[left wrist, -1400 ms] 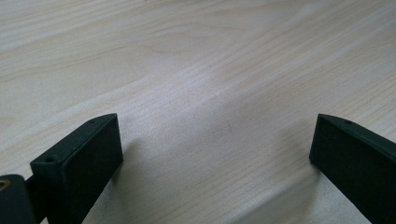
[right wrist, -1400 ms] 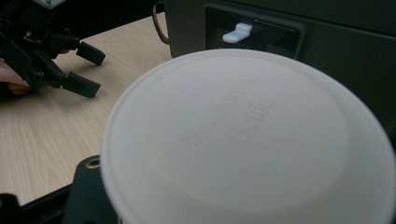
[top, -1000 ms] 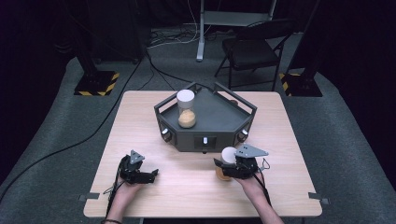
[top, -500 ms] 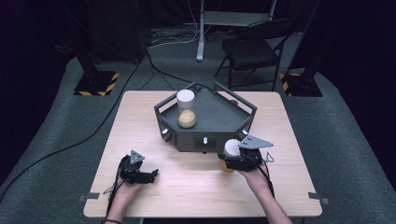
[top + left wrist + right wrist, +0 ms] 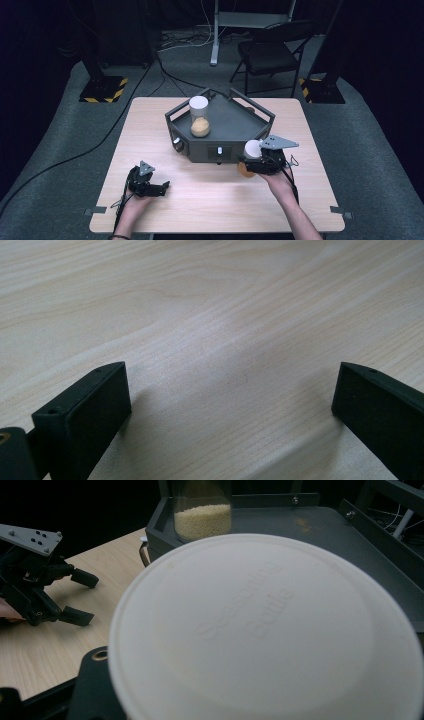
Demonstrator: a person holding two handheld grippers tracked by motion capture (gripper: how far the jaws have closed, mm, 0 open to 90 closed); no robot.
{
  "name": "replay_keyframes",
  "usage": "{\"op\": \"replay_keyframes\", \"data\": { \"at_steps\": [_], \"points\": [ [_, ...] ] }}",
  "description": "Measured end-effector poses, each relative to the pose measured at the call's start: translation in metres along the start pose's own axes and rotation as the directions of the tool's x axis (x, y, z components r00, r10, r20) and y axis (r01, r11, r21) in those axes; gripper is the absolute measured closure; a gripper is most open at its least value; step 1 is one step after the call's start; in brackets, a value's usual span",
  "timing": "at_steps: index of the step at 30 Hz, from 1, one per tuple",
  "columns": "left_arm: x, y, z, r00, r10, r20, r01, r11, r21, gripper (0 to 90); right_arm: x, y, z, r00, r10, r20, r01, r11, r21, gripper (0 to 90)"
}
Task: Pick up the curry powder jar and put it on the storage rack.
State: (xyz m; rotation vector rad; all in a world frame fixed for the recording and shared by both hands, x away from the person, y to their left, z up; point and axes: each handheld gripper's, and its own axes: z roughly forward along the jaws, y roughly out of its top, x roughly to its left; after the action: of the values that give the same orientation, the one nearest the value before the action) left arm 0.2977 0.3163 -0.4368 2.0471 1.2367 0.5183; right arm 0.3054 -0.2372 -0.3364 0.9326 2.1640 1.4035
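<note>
A dark grey walled tray (image 5: 232,122) stands at the back middle of the wooden table (image 5: 215,200). On its left part stands a clear jar (image 5: 199,117) with a white lid, holding pale grains. My right gripper (image 5: 250,162) is shut on a second white-lidded jar (image 5: 251,149), lifted off the table just in front of the tray's right front wall. In the right gripper view this jar's lid (image 5: 270,630) looms close, with the tray (image 5: 320,525) and the other jar (image 5: 202,515) behind it. My left gripper (image 5: 164,188) rests open on the table at front left, nothing between its jaws (image 5: 230,400).
A folding chair (image 5: 270,55) and a metal stand post (image 5: 216,35) are behind the table. Striped stand bases (image 5: 102,90) (image 5: 322,90) flank the table's far corners. A cable (image 5: 75,157) runs over the floor at left. Bare wood lies between my two grippers.
My right gripper has risen with the jar off the table and come a little nearer the tray's front. The left gripper has stayed put.
</note>
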Motion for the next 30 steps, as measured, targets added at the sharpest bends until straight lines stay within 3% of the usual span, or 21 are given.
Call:
{"op": "replay_keyframes", "data": {
  "at_steps": [10, 30],
  "points": [
    [0.0, 0.0, 0.0, 1.0, 0.0, 0.0, 0.0, 1.0, 0.0, 2.0, -0.004, 0.015, -0.004, 0.9999, 0.008, 0.009, -0.008, 1.0, -0.009, 34.2],
    [0.0, 0.0, 0.0, 1.0, 0.0, 0.0, 0.0, 1.0, 0.0, 2.0, -0.005, 0.054, -0.007, 0.999, -0.028, 0.034, 0.028, 0.999, -0.019, 34.2]
  ]
}}
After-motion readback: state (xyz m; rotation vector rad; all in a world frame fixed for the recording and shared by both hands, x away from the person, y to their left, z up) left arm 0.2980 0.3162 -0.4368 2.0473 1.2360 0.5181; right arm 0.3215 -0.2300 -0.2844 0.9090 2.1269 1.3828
